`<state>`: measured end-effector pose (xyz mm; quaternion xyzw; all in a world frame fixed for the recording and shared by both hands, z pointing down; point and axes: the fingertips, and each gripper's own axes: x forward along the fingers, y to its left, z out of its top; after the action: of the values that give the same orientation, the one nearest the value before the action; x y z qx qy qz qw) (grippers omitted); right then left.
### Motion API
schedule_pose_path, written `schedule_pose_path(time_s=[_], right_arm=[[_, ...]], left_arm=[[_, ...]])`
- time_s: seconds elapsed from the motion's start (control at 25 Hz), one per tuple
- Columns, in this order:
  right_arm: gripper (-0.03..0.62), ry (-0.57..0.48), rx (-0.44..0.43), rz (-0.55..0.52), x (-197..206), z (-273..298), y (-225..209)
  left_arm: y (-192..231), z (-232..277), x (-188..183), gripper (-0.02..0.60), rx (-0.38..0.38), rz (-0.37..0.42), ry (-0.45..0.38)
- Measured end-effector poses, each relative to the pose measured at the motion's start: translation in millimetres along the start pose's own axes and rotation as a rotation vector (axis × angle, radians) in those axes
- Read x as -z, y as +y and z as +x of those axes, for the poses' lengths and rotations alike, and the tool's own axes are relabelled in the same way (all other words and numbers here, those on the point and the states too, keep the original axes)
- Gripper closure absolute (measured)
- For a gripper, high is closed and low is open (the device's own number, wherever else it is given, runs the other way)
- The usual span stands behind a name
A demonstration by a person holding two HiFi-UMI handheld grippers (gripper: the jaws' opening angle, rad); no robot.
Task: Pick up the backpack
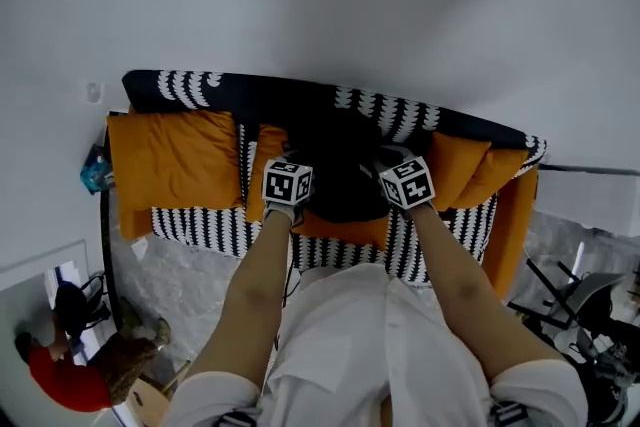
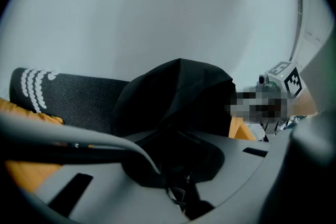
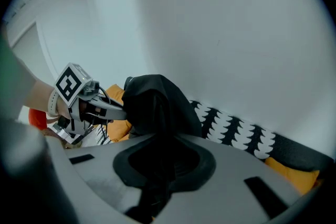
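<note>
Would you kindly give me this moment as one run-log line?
left gripper: shut on backpack | right gripper: shut on backpack | backpack: held between both, at sofa

Shows matt black cloth, soft and creased, on the backpack [image 1: 335, 177]. Shows coarse woven fabric, black with white print, on the sofa [image 1: 400, 115], and smooth matt orange cloth on the cushions [image 1: 175, 160]. Shows marbled grey, stone-like smoothness on the floor [image 1: 185, 267].

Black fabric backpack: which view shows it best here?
The left gripper view: the black fabric backpack fills the middle, its rounded top clear against the white wall. The right gripper view shows it narrower, side-on. The head view shows only a dark patch against the black-and-white patterned sofa.
</note>
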<state>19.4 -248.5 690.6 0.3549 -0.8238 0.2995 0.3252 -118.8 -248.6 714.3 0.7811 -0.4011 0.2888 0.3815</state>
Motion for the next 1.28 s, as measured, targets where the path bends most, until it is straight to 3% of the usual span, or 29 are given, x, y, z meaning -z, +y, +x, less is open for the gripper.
schedule_pose_path(time_s=[0.56, 0.84, 1.28], right_arm=[[0.548, 0.006, -0.019, -0.003, 42.0, -47.9, 39.6], [0.548, 0.005, -0.029, -0.018, 58.8, -67.7, 58.5], [0.551, -0.007, -0.024, -0.033, 75.7, -102.1, 81.7]], left_arm=[[-38.1, -43.6, 41.3, 0.528, 0.008, 0.062, 0.016], [-54.5, -65.1, 62.4, 0.529, -0.004, 0.039, 0.013], [-80.8, -99.7, 77.3, 0.534, -0.033, 0.075, -0.042]])
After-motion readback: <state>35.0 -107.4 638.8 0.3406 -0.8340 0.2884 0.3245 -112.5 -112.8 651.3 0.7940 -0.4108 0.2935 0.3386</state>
